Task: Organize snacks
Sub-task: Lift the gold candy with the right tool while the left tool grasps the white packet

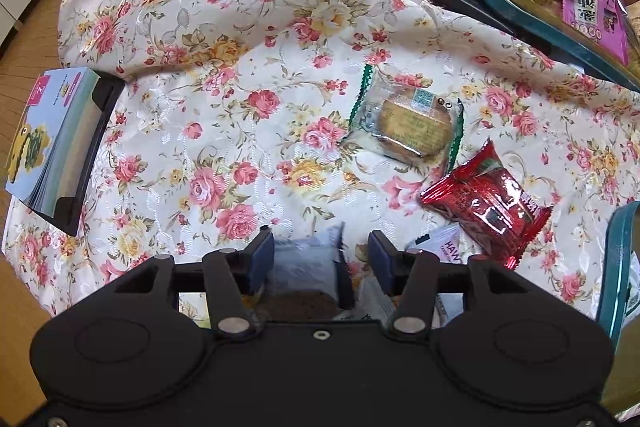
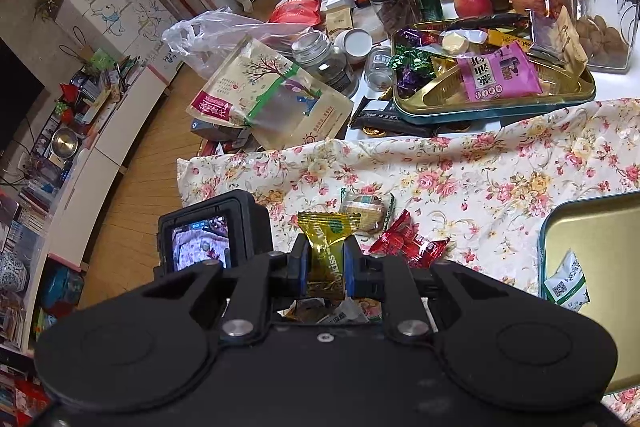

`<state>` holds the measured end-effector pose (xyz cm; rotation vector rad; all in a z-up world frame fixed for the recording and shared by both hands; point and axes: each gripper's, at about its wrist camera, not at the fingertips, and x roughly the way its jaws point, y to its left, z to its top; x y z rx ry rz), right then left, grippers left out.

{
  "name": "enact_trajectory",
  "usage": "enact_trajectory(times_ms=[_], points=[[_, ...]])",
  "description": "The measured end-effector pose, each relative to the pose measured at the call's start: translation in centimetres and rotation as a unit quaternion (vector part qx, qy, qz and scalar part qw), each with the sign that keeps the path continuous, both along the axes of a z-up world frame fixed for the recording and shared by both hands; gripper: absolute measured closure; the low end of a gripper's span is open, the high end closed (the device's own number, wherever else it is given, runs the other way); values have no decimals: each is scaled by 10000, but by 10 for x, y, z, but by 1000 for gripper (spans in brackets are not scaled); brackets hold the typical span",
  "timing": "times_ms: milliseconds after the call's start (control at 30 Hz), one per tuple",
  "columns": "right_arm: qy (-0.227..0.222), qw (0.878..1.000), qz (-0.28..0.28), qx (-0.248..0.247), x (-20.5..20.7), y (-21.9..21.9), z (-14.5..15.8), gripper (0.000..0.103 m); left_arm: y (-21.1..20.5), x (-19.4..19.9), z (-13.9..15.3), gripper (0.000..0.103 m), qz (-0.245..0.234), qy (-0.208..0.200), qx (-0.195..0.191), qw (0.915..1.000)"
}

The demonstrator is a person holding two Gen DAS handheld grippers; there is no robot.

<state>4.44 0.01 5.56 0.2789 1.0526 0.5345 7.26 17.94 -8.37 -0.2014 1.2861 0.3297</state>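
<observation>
Right gripper (image 2: 326, 263): clamped on gold candy (image 2: 326, 247) | Left gripper (image 1: 316, 255): jaws apart, straddling clear snack packet (image 1: 306, 263), pads not pressing | Red packet (image 1: 486, 201): on floral cloth (image 1: 240, 87).

The floral cloth (image 1: 224, 75) has a soft sheen and a woven-in raised pattern. The red packet (image 1: 486, 201) is glossy crinkled foil; the cake wrapper (image 1: 404, 119) is clear shiny plastic. The gold candy (image 2: 326, 247) has glossy film. Both tins (image 2: 576, 227) look like smooth brassy metal. The floor (image 2: 132, 195) is wood.
</observation>
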Motion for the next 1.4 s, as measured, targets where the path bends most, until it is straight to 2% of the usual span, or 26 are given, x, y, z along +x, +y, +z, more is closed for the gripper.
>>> enact_trajectory(times_ms=[267,433,633,700,800,867,1000,1067,1167,1233,1400], points=[[4,10000,17,15,1,0,2,84,9,-1,-10,45,126,185,44,9997],[27,10000,25,37,2,3,2,84,10,-1,-9,41,102,160,10,9998],[49,10000,19,76,3,3,2,84,7,-1,-12,40,30,167,144,9998],[43,10000,19,76,4,3,2,84,7,-2,-11,43,32,138,161,9998],[83,10000,21,27,5,4,0,84,7,-5,-7,56,33,75,280,9996],[217,9998,3,-45,7,5,-5,84,11,-6,-5,56,77,31,112,9999],[585,9975,25,-407,10,10,-23,84,15,-8,3,63,162,-17,75,9998],[768,9954,31,-574,10,12,-34,84,17,-8,8,64,199,-11,-68,9998],[1070,9926,15,-568,11,13,-47,84,20,-12,17,70,322,0,-259,9991],[1220,9911,28,-534,11,14,-54,84,24,-16,25,71,397,-13,-378,9985],[1270,9892,28,-737,12,22,-68,84,34,-18,39,71,355,-155,-617,9973]])
